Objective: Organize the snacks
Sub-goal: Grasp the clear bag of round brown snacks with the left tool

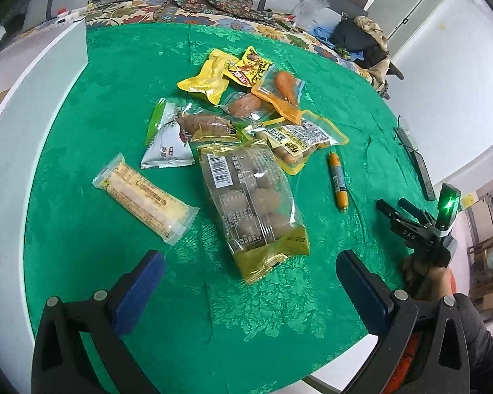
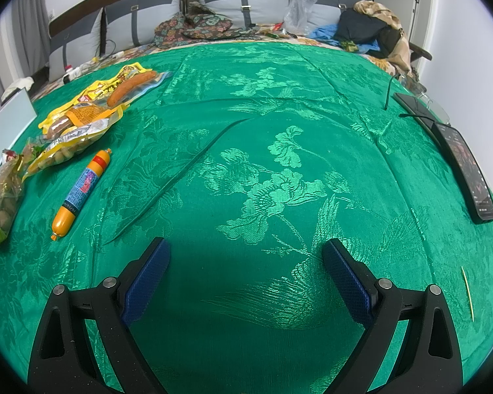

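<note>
Left claw (image 1: 249, 282): black plastic frame with triangular cut-outs, round silver screws at the pivots, blue textured pads on both fingers (image 1: 138, 292). Right claw (image 2: 246, 279): same build, black frame, silver screws, blue ribbed pads (image 2: 348, 289). Seen from the left wrist view, the right claw's body carries white "DAS" lettering and a green-lit module on top (glowing). Dark sleeve (image 1: 476, 338) just below that module.

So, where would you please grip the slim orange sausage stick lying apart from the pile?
Grip the slim orange sausage stick mid-length, across its blue label, from above: it lies flat on the green cloth, clear on both sides. The right gripper is nearest.
</note>
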